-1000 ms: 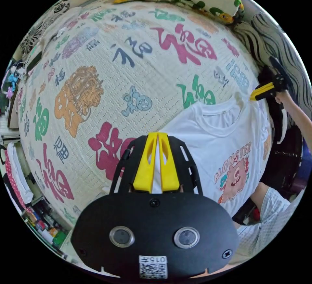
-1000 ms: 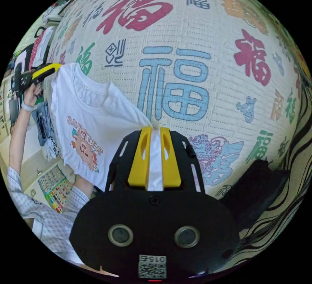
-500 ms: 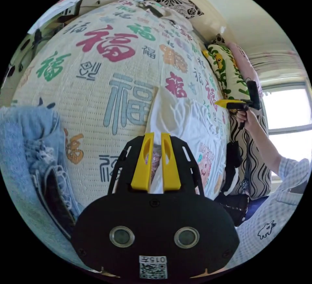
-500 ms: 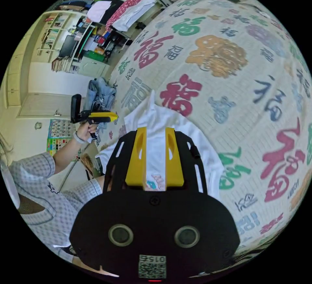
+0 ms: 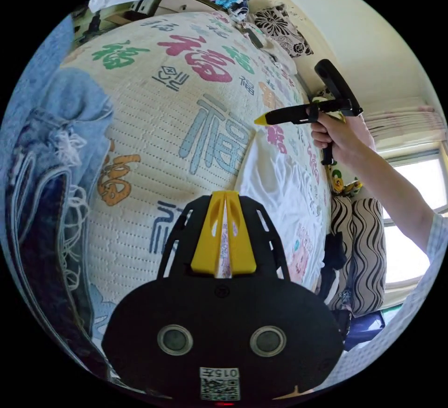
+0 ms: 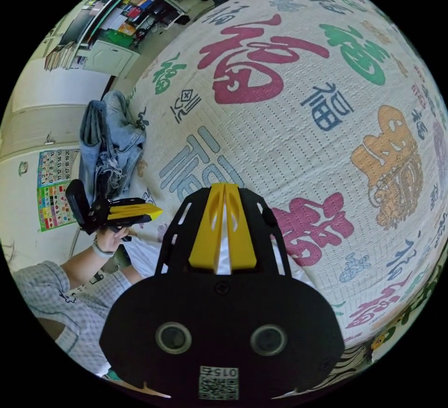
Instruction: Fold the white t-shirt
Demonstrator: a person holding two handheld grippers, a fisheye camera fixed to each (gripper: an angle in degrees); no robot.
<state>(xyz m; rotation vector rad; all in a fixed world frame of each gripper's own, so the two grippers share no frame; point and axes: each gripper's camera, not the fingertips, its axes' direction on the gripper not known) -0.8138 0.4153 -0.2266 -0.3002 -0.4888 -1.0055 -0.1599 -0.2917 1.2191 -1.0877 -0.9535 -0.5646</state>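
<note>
With the white t-shirt [image 5: 280, 193] lying right of centre on the bed [image 5: 154, 114], both left tongs [image 5: 225, 235] and right tongs [image 6: 223, 233] are clenched, empty; I'd regrip one side edge squarely.

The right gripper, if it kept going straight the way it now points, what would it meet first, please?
Probably the printed bed cover: the right gripper tips point across it, past the white t-shirt, though depth is unclear.
</note>
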